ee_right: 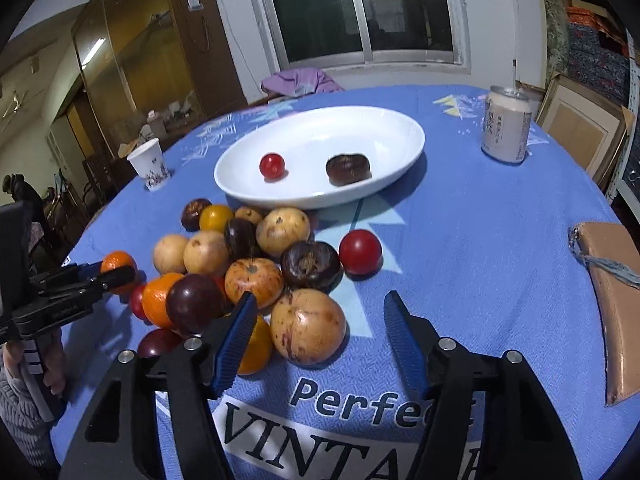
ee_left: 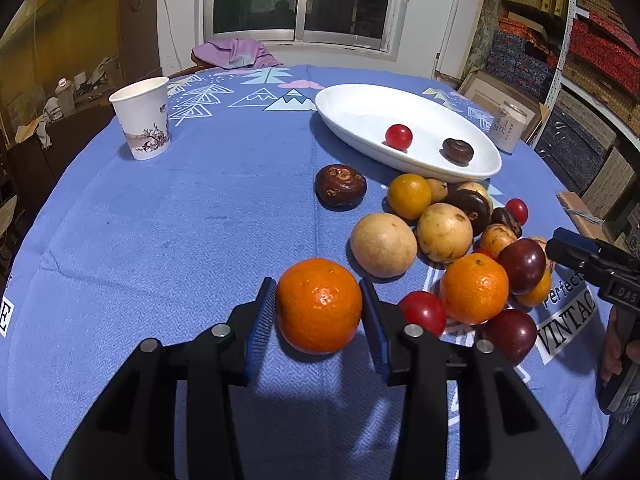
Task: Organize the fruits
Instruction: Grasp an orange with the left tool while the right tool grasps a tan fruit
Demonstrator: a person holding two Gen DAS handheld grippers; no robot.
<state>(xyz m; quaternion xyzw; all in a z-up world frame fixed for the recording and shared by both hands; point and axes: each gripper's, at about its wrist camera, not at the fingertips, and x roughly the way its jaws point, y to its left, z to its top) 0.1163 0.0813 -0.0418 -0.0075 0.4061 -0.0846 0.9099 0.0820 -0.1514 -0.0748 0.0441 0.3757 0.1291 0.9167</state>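
Observation:
My left gripper (ee_left: 319,306) is shut on an orange mandarin (ee_left: 319,305), its blue pads touching both sides, low over the blue cloth. A pile of several fruits (ee_left: 444,232) lies to its right. A white oval dish (ee_left: 360,112) beyond holds a small red tomato (ee_left: 398,137) and a dark brown fruit (ee_left: 458,151). My right gripper (ee_right: 320,320) is open and empty, just in front of a large tan fruit (ee_right: 307,331) at the near edge of the pile (ee_right: 248,256). The dish (ee_right: 320,196) shows behind the pile.
A paper cup (ee_left: 142,118) stands at the far left of the table. A drink can (ee_right: 506,124) stands at the far right. A brown pouch (ee_right: 612,292) lies at the right edge. A lone dark fruit (ee_left: 340,187) and a red tomato (ee_right: 360,251) sit apart from the pile.

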